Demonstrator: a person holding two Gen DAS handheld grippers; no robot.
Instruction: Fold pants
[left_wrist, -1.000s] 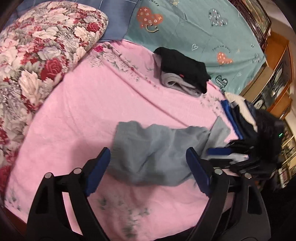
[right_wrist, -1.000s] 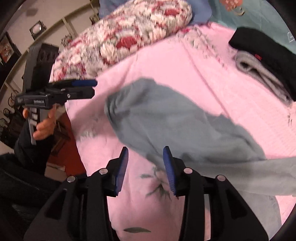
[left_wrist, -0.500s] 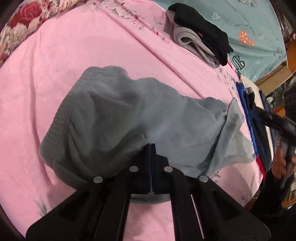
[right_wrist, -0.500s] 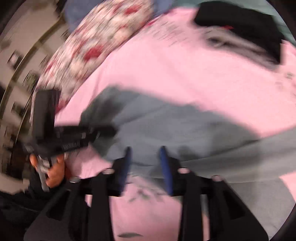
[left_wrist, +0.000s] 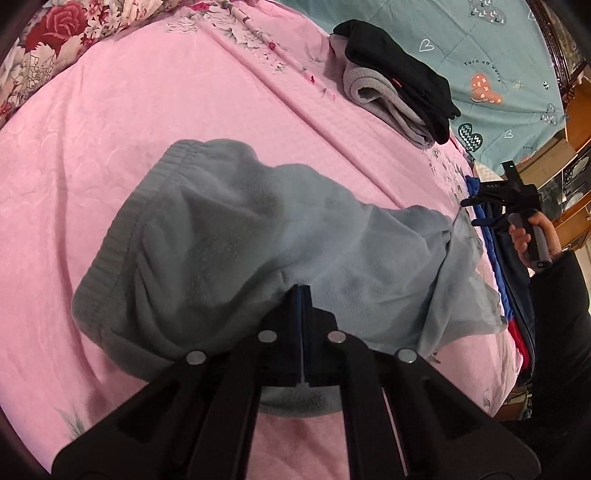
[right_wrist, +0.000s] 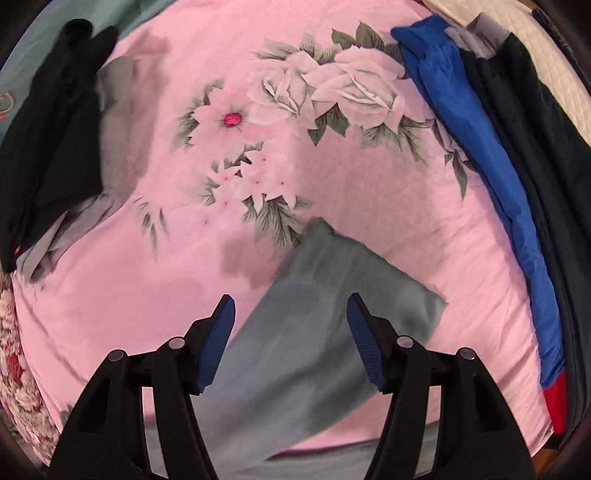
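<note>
Since a second ago your left tongs (left_wrist: 302, 295) have closed on the grey pants (left_wrist: 258, 236) at lower centre, pinning the near edge. Your right tongs (right_wrist: 290, 321) swung over the leg cuff (right_wrist: 354, 280), spread wide, likely to grab it.

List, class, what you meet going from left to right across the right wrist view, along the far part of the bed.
Black folded clothes → printed flowers on the pink sheet → blue garment → dark garment.
</note>
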